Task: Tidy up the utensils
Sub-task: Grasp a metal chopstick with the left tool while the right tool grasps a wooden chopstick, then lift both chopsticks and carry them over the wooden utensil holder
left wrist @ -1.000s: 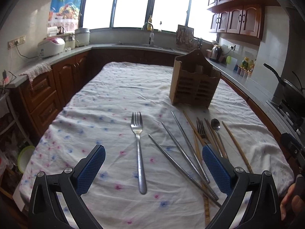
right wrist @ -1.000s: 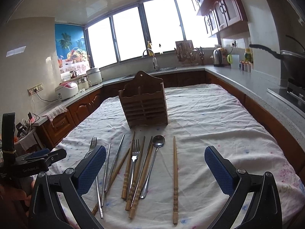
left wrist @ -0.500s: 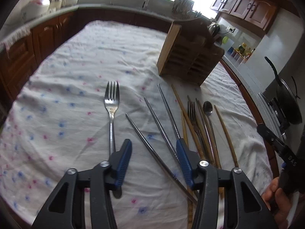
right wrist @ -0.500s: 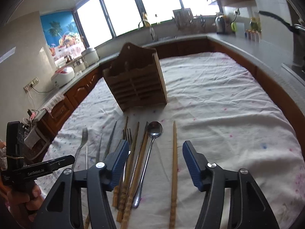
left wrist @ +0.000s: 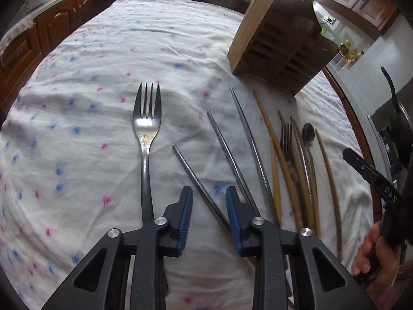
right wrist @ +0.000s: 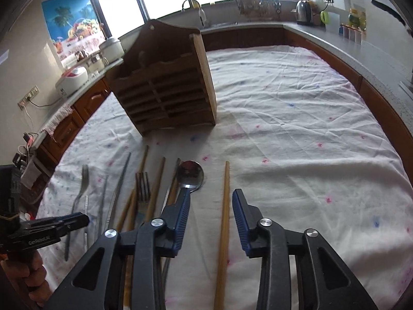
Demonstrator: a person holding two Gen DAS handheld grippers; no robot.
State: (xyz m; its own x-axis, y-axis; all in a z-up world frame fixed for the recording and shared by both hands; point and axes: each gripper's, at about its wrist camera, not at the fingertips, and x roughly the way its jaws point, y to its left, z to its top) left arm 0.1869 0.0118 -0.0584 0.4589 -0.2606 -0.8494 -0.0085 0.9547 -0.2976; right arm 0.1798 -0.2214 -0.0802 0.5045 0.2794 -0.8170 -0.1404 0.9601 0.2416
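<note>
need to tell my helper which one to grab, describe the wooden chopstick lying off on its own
Start at the slatted wooden utensil holder on the white flowered tablecloth. In front of it lies a row of cutlery; the lone light wooden chopstick lies right of the steel spoon, touching nothing, apart from the other chopsticks.

"GenRobot.AI" on the left hand-held gripper (right wrist: 46, 226) — partial "DAS" on the right hand-held gripper (left wrist: 371, 175)

Shiny metal fork (left wrist: 145, 139), wrinkled cloth (left wrist: 103, 59)
</note>
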